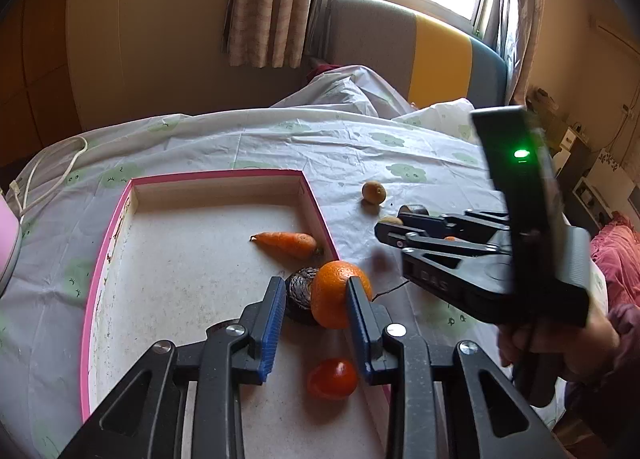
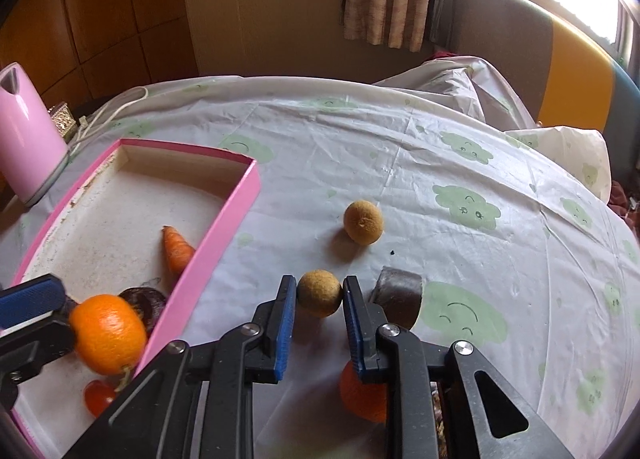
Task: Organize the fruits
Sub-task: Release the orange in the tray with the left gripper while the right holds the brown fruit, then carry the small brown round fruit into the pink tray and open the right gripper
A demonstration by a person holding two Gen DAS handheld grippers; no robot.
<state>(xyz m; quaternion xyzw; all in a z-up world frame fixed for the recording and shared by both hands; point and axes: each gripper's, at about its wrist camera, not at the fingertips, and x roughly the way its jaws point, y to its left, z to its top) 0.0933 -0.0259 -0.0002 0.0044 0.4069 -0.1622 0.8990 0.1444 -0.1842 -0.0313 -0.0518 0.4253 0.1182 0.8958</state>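
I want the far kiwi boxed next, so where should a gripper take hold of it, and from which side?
Grip the far kiwi across its widest middle, coming from above, one finger on each side. It is roundish and lies free on the tablecloth, apart from the kiwi between the right gripper fingers, so probably nothing blocks a top approach.

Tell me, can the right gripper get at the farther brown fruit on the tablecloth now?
Probably not yet: the right gripper is closed on the nearer brown fruit. The farther brown fruit lies just beyond, with only bare tablecloth between.
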